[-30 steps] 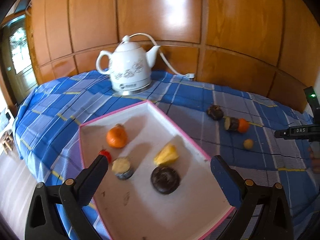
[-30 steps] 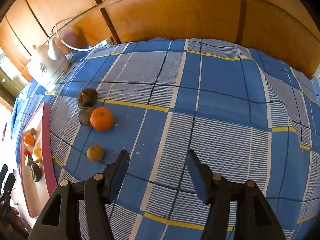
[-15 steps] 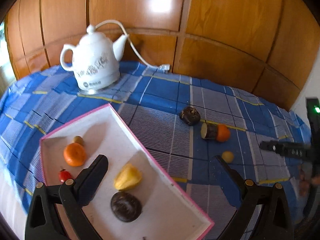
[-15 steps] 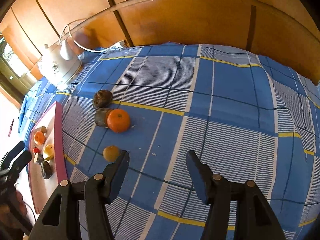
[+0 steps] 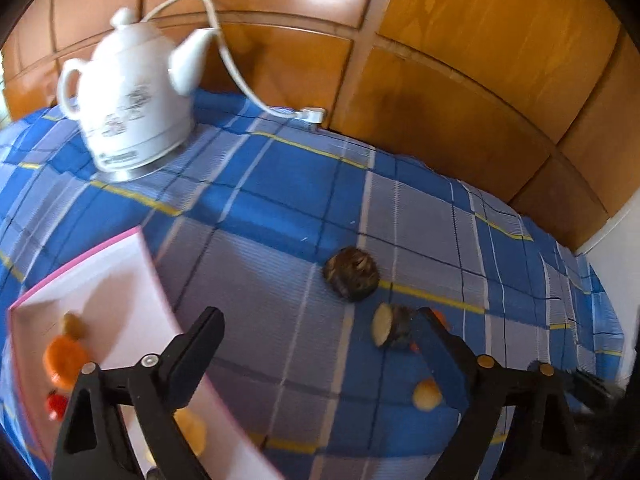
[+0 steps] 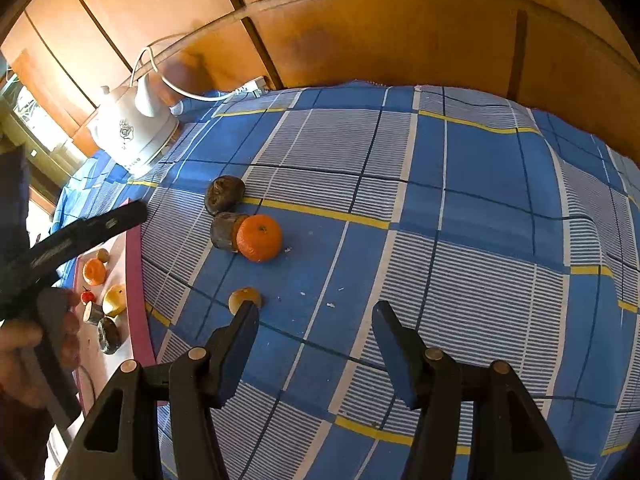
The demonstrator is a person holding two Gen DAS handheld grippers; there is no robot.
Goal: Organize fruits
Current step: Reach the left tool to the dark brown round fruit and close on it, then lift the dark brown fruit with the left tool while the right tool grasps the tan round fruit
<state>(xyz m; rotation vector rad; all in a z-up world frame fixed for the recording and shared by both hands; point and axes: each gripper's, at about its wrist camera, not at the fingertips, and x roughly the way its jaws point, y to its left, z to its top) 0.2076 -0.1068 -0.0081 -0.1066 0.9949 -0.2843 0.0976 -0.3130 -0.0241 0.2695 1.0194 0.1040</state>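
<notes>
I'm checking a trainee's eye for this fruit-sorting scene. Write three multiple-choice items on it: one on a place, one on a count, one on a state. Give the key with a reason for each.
1. Where does the white kettle stand?
A. in the tray
B. on the checked cloth near the wooden wall
C. on the floor

2. How many fruits lie loose on the cloth, outside the pink-rimmed tray?
A. one
B. four
C. seven

3. How is the right gripper?
A. open and empty
C. shut on an orange
B. shut on the kettle's cord

Key: 1 B, it sits on the cloth at the back. 2 B, two dark fruits, one orange and one small yellow-brown fruit. 3 A, only cloth shows between its fingers.
</notes>
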